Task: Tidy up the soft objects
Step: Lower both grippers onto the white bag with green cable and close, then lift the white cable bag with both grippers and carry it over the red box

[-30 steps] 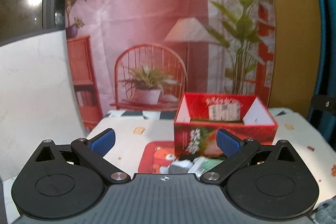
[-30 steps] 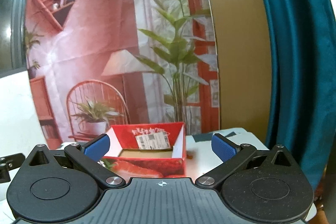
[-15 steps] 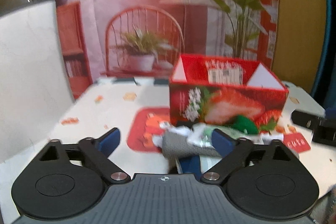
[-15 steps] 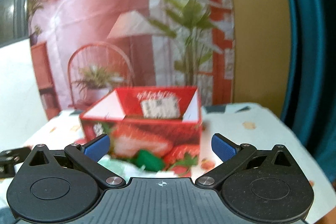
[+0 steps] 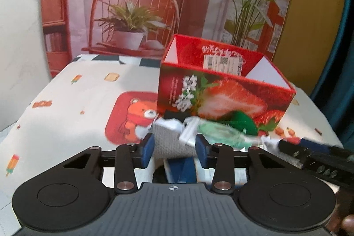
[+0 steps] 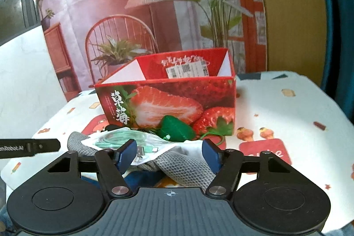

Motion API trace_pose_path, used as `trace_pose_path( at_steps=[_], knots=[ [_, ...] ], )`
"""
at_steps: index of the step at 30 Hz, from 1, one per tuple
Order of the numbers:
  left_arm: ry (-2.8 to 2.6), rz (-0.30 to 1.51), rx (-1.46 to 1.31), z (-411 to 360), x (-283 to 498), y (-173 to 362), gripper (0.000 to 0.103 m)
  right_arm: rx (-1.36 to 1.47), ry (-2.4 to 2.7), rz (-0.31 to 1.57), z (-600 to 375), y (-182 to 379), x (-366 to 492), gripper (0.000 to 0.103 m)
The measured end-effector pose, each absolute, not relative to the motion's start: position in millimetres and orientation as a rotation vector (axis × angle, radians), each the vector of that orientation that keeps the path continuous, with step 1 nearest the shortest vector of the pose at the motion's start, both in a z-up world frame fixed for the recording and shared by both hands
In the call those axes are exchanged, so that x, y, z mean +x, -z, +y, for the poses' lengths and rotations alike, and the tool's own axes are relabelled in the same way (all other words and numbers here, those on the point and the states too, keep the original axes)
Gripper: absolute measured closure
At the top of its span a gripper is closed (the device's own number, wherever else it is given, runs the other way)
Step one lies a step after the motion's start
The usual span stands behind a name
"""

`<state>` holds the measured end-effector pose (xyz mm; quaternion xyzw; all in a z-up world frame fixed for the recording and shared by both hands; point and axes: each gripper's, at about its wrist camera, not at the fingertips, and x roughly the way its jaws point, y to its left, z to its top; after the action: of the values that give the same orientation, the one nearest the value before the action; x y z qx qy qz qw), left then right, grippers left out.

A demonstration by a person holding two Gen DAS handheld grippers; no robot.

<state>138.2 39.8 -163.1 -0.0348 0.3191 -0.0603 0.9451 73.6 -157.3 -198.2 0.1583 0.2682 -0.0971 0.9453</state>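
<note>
Left hand-held gripper (image 5: 174, 148), jaws just closing, pinches grey knit cloth (image 5: 168, 143).

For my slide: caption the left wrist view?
Left gripper closing around grey knitted cloth before strawberry box.

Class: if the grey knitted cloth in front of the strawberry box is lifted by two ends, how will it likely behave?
The grey cloth lies rumpled, so it will probably sag. The cable packet resting on it may slide off.

Both wrist views face the strawberry box (image 5: 223, 94) closely, from opposite sides.
</note>
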Motion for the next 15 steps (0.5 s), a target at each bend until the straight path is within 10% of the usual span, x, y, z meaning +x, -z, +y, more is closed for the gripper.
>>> trace_pose_path(
  at_steps=[15],
  knots=[
    [0.283, 0.784, -0.048, 25.9, 207.5, 182.8, 0.070, 0.456, 0.088, 0.623, -154.4, 245.9, 112.9, 0.047]
  ],
)
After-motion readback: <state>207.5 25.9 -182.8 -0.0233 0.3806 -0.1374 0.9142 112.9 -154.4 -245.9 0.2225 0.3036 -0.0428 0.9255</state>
